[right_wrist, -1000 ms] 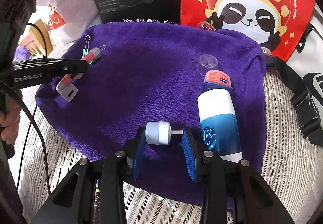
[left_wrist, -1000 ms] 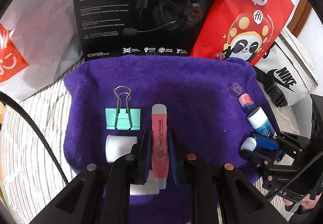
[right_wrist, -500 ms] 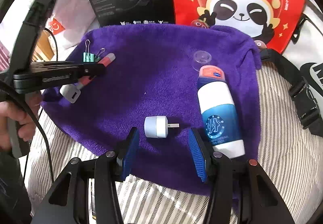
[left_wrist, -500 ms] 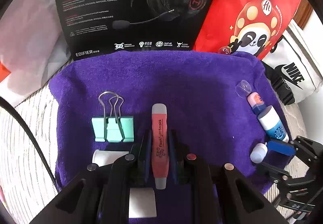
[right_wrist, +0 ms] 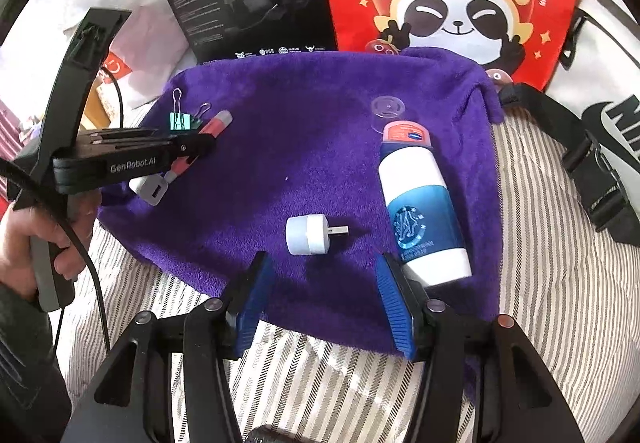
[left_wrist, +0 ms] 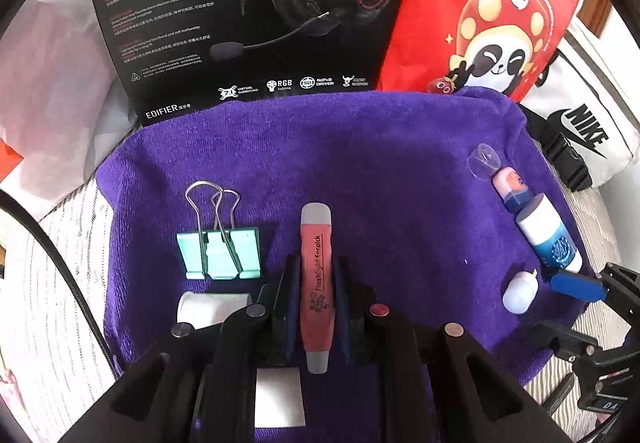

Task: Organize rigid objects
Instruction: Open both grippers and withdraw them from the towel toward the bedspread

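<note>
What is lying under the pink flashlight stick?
Under the pink flashlight stick lies a grey-white block on the purple towel. The left hand-held gripper covers most of the block.

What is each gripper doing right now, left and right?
Left gripper: shut on the pink flashlight earpick.
Right gripper: jaws opening, nothing between them; the small white plug lies free on the purple towel.
</note>
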`<action>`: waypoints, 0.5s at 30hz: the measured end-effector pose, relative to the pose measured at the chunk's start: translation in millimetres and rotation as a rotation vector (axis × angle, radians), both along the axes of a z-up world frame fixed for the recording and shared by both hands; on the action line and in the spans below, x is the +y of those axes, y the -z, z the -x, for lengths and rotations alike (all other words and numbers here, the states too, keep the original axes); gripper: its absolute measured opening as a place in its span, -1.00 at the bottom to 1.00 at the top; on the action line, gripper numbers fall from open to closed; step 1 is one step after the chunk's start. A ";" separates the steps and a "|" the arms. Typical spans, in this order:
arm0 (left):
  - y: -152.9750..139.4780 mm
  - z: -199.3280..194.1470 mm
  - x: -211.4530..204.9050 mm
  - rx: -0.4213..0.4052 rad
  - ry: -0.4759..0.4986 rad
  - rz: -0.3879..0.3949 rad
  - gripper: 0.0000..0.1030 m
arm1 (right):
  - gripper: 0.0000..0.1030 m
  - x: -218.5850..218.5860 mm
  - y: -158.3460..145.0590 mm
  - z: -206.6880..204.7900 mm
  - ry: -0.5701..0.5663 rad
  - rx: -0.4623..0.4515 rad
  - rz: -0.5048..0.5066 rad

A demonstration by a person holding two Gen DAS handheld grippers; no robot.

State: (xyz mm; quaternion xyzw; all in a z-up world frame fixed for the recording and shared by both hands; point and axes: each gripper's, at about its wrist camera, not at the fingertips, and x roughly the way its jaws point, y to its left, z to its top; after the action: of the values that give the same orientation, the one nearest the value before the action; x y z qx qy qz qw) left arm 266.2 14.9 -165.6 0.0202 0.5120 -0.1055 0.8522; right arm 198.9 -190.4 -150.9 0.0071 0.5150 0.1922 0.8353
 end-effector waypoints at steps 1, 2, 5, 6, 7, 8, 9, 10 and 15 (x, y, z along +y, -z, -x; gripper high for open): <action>-0.4 1.3 1.1 0.003 0.000 0.002 -0.68 | 0.05 -1.0 -0.7 -0.1 0.004 0.001 -0.006; -1.0 2.3 0.9 0.009 -0.002 0.006 -0.68 | 0.05 -1.9 -1.3 0.1 0.007 0.002 -0.010; -1.3 5.1 1.7 0.021 -0.004 0.020 -0.58 | 0.05 -4.4 -3.8 1.8 0.012 0.002 -0.015; -1.9 5.9 1.2 0.026 -0.003 0.025 -0.55 | 0.05 -4.8 -5.3 2.4 0.012 -0.001 -0.014; -2.2 7.2 1.8 0.030 -0.002 0.031 -0.45 | 0.06 -5.3 -6.2 3.2 0.012 -0.003 -0.013; -3.4 11.6 0.0 0.035 0.005 0.038 -0.36 | 0.06 -7.1 -7.9 5.4 0.012 -0.005 -0.012; -3.5 13.3 -1.6 0.037 0.008 0.035 -0.35 | 0.07 -7.8 -9.1 6.6 0.012 -0.007 -0.010; -3.7 18.0 -2.8 0.038 0.008 0.025 -0.35 | 0.07 -8.4 -10.6 8.0 0.012 -0.008 -0.009; -8.2 30.2 -12.4 0.036 0.006 0.008 -0.35 | 0.09 -9.6 -15.0 17.8 0.004 -0.023 0.013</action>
State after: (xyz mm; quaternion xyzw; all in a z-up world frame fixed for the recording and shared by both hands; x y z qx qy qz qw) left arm 236.0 2.4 -157.4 0.0164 0.5270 -0.1103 0.8425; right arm 181.0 -200.0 -135.9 0.0001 0.5065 0.1873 0.8417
